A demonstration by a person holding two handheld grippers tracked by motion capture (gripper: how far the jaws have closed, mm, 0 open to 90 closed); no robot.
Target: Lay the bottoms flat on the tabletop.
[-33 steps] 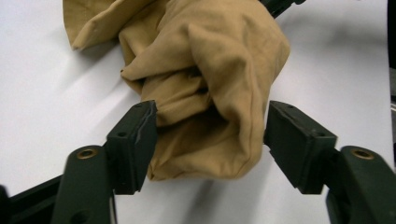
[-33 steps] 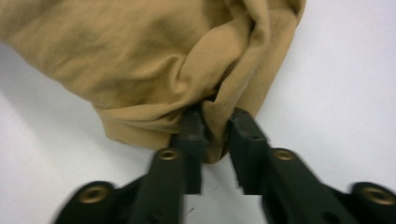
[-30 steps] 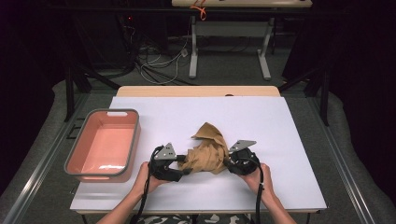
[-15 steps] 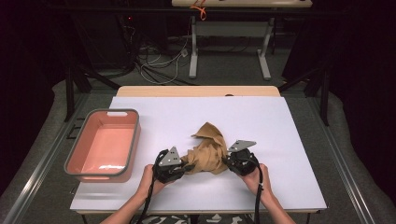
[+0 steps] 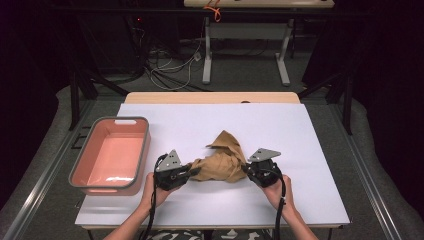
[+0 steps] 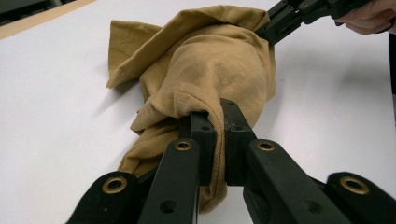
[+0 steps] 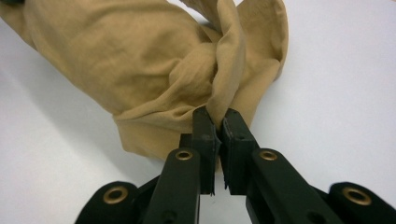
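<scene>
Fingers (image 6: 205,135) of both grippers clamped on cloth (image 5: 220,162) right of tub (image 5: 111,155); thin pinches could slip, hems tear if pulled apart.

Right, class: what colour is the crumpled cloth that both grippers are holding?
The cloth is plain tan, a mustard brown with no pattern; the left gripper view shows it best.

white table (image 5: 310,150), tan cloth (image 5: 220,162), pink tub (image 5: 111,156)

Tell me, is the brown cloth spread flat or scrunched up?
Scrunched up: the brown cloth sits bunched and creased between both grippers.
</scene>
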